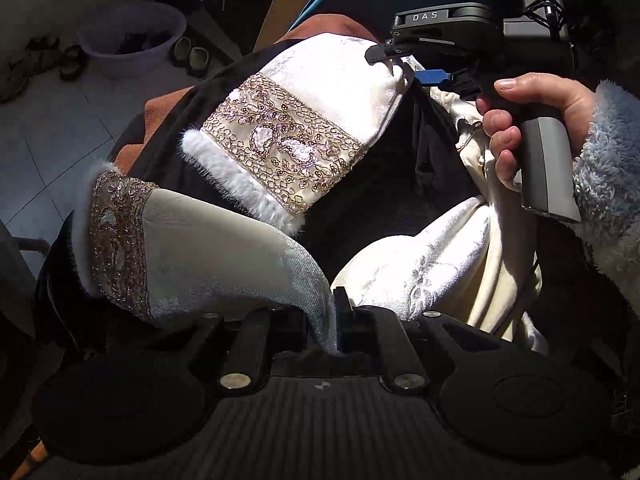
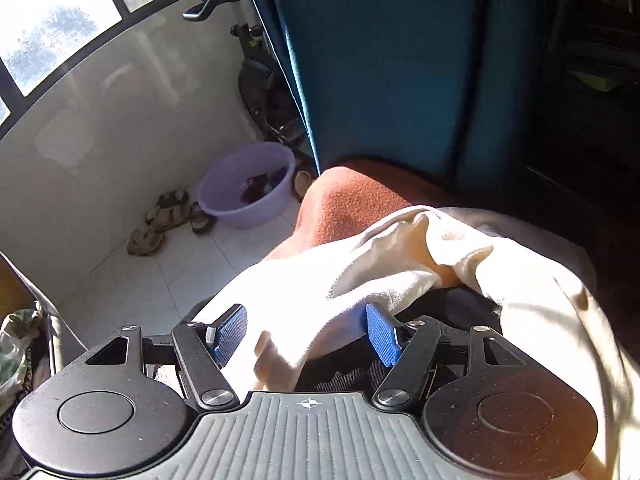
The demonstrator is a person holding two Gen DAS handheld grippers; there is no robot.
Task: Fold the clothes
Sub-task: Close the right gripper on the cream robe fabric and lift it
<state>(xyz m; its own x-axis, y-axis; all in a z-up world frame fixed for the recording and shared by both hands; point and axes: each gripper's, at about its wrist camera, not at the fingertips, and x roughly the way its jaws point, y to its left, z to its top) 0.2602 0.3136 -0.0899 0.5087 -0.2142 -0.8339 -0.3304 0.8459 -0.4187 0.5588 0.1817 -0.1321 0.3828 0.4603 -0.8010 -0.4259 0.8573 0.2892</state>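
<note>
- Looking along the left gripper [image 1: 334, 320] in the left wrist view: its jaws are pressed together on a fold of the white garment [image 1: 224, 264], the cloth vanishing into the narrow slot between them; that pinch looks meant to anchor one sleeve while the rest is arranged.
- The pinched sleeve [image 1: 192, 256] runs off to the left, its cuff [image 1: 116, 240] banded in sequins and edged with fur; a second sleeve [image 1: 296, 120] lies further off with the same trim, well apart from the first; the body bunches at lower right, so the garment is draped over a dark cloth [image 1: 380, 184] on an orange cushion [image 1: 160, 108], not yet flat.
- The right gripper [image 1: 404, 64] shows at upper right, a hand [image 1: 532, 120] on its grip; its tips sit at the far sleeve's top, one blue pad [image 1: 434, 76] showing; contact I cannot tell here.
- In the right wrist view the right gripper [image 2: 308, 336] stands partly spread, blue pads [image 2: 230, 334] either side of a sunlit white fold [image 2: 320, 308]; neither pad seems to press it, so nothing is held; likely it is lining up a fresh grab.
- Behind: a tub [image 2: 246, 184], sandals [image 2: 168, 216], a blue curtain [image 2: 380, 60]; folding looks barely begun.
</note>
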